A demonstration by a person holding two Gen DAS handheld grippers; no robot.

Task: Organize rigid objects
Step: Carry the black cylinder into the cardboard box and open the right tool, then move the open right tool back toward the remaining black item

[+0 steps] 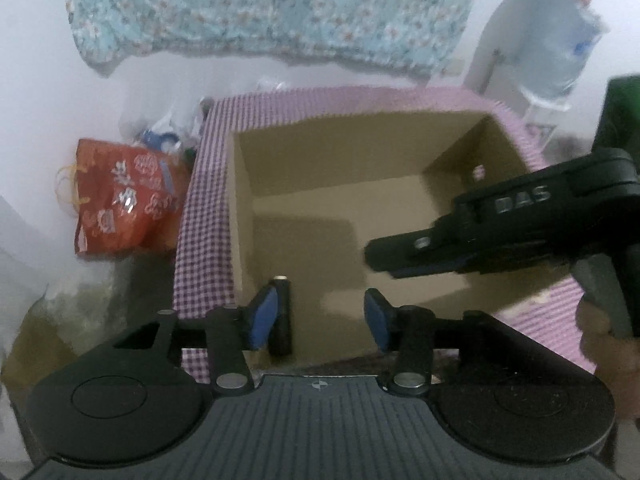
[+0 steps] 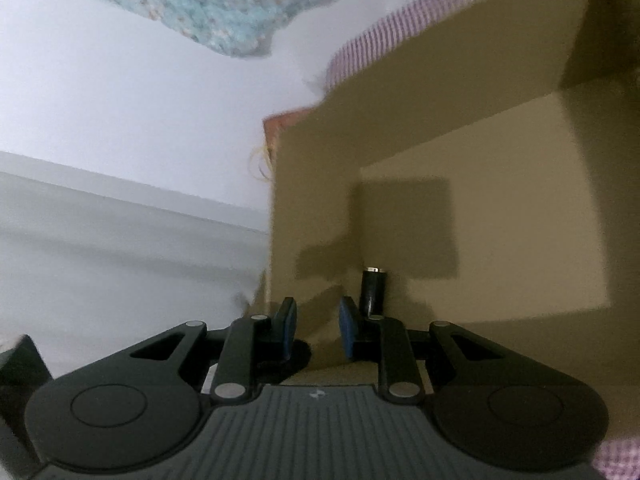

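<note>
The left gripper (image 1: pixel 320 320) hangs over the near edge of an open cardboard box (image 1: pixel 400 216), its blue-padded fingers (image 1: pixel 262 320) spread wide with nothing between them. The right gripper (image 2: pixel 316 330) reaches into the same box from the side, jaws parted and empty. The box sits on a purple checked cloth (image 1: pixel 204 216); beyond it are a pale wall, a hanging floral fabric (image 1: pixel 272 4) and a red gift bag (image 1: pixel 124 196). A small black cylinder (image 1: pixel 281 316) with a metal tip lies inside the box by its near wall, close to the left gripper's left finger.
</note>
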